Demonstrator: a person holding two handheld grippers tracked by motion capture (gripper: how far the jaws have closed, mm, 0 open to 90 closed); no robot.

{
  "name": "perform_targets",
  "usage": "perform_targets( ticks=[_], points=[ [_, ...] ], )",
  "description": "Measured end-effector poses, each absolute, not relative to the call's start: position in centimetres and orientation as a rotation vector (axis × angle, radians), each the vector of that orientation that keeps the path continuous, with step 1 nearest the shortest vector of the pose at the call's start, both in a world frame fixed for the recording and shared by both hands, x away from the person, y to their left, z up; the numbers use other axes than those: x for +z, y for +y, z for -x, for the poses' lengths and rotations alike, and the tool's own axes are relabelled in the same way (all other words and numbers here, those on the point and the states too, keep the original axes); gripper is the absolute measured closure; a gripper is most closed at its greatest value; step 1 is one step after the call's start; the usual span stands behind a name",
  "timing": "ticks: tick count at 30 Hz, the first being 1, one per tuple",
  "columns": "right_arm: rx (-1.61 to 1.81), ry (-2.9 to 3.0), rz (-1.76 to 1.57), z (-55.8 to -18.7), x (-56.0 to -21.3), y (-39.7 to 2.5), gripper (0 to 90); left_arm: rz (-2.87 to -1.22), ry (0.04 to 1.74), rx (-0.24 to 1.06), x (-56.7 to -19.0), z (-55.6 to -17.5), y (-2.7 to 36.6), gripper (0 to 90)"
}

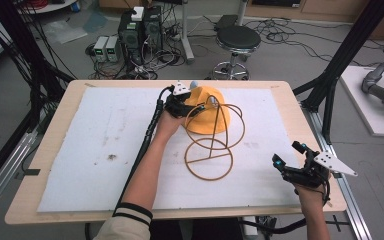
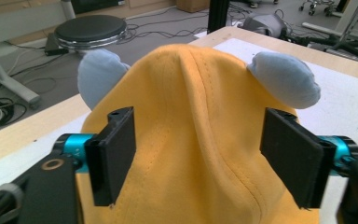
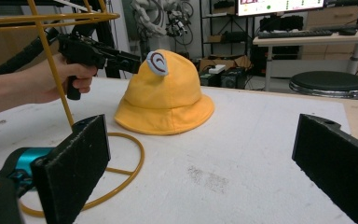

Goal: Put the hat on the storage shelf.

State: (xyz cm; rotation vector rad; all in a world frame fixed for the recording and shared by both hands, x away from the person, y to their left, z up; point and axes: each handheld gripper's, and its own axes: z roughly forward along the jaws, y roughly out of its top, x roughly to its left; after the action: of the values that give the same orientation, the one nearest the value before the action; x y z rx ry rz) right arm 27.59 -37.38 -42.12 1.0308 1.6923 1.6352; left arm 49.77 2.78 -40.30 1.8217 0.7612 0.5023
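My left gripper is spread wide, one jaw on either side of the crown of the yellow hat, neither pad pressing the cloth as far as I can tell. Straddling the crown this way looks like a set-up for pinching the soft top, which would let the brim hang free when lifted. The two pale blue ears stick up beyond the jaws, so I am approaching from the hat's back or side seam, clear of them.

From above, the hat sits brim-down on the white foam mat, towards the far edge of the table. The left gripper comes at it from its left.

Just beside the hat, on my near side, stands the yellow wire stand: a ring base flat on the mat, a thin upright and a hoop on top. My judgement is that the hat is meant to go on it; it is placed close so the carry is short.

My right gripper is parked at the near right corner, jaws apart and empty, well away from both. Its own view looks across at the hat and the stand's base ring, so I can bring it in to steady the stand.
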Motion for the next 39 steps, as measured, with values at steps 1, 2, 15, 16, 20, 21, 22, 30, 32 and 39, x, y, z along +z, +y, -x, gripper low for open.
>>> perform_targets(
  ticks=[1,2,15,16,20,21,22,30,32,39],
  points=[
    [1.634,1.692,-1.029,-27.6,-42.1,-37.4,3.7,-1.821,0.766,0.498,-40.4,-49.8,2.7,30.6],
    [1.638,1.690,-1.032,-27.5,-42.1,-37.4,3.7,-1.818,0.770,0.490,-40.5,-49.9,2.7,32.4],
    [1.638,1.707,-1.030,-27.5,-42.4,-37.2,3.7,-1.849,0.770,0.461,-41.3,-50.2,1.9,71.8],
    [1.634,1.709,-1.030,-27.5,-42.4,-37.2,3.7,-1.848,0.769,0.463,-41.4,-50.2,1.8,77.5],
    [1.631,1.715,-1.033,-27.5,-42.5,-37.2,3.7,-1.845,0.786,0.464,-41.7,-50.2,1.7,86.3],
    [1.632,1.715,-1.035,-27.5,-42.5,-37.2,3.7,-1.846,0.788,0.460,-41.7,-50.2,1.8,87.2],
    [1.629,1.716,-1.034,-27.5,-42.5,-37.2,3.7,-1.844,0.792,0.461,-41.7,-50.2,1.8,87.6],
    [1.625,1.715,-1.042,-27.4,-42.6,-37.2,3.7,-1.792,0.789,0.471,-41.3,-49.9,2.1,88.1],
    [1.627,1.720,-1.042,-27.4,-42.6,-37.1,3.7,-1.779,0.781,0.483,-41.1,-49.8,2.3,88.1],
    [1.623,1.724,-1.036,-27.4,-42.6,-37.0,3.7,-1.696,0.753,0.537,-39.5,-49.2,3.3,88.1]
  ],
)
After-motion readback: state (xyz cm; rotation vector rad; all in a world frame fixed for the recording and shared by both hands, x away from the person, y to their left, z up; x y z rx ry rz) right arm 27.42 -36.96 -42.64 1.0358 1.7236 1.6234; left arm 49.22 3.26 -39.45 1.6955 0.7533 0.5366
